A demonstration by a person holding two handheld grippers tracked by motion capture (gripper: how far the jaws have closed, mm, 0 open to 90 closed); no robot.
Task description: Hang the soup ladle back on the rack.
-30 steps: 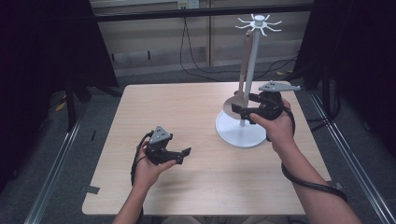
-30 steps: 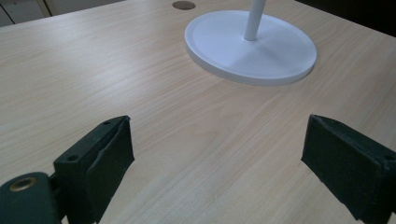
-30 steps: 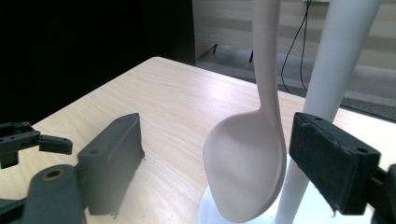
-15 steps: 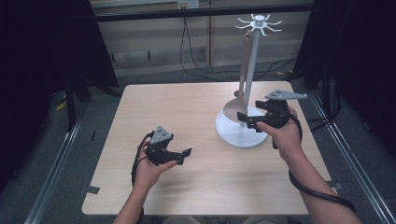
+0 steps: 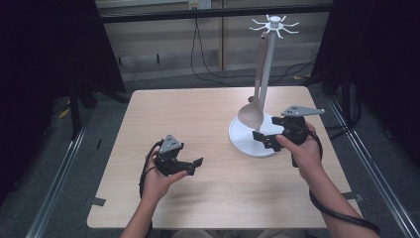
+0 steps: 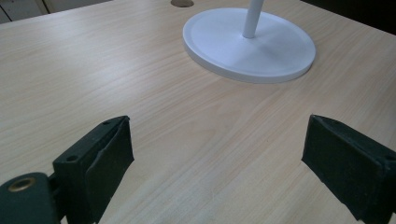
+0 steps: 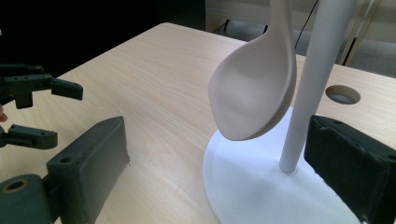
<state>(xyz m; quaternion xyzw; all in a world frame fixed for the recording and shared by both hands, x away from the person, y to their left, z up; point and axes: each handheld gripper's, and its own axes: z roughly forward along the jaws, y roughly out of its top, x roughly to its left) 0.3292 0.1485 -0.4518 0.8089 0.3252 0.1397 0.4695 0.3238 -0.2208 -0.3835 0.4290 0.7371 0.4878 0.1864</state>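
Note:
A white utensil stand (image 5: 265, 64) with a round base (image 5: 242, 139) rises at the table's right side, with hooks (image 5: 273, 22) at its top. A beige spoon (image 5: 252, 111) hangs from a hook, bowl down, just above the base; its bowl (image 7: 254, 93) is close in the right gripper view. My right gripper (image 5: 265, 139) is open at the base's near right edge, nothing between its jaws. My left gripper (image 5: 192, 166) is open over bare wood at the front left, pointing toward the stand's base (image 6: 250, 44).
The wooden table (image 5: 198, 119) has a round cable hole (image 7: 343, 94) behind the stand. Dark curtains flank the table, and cables lie on the floor behind. The left gripper (image 7: 32, 109) shows at the left of the right gripper view.
My right gripper has drawn back from the pole toward the near right edge of the base. The spoon still hangs. The left gripper has barely moved.

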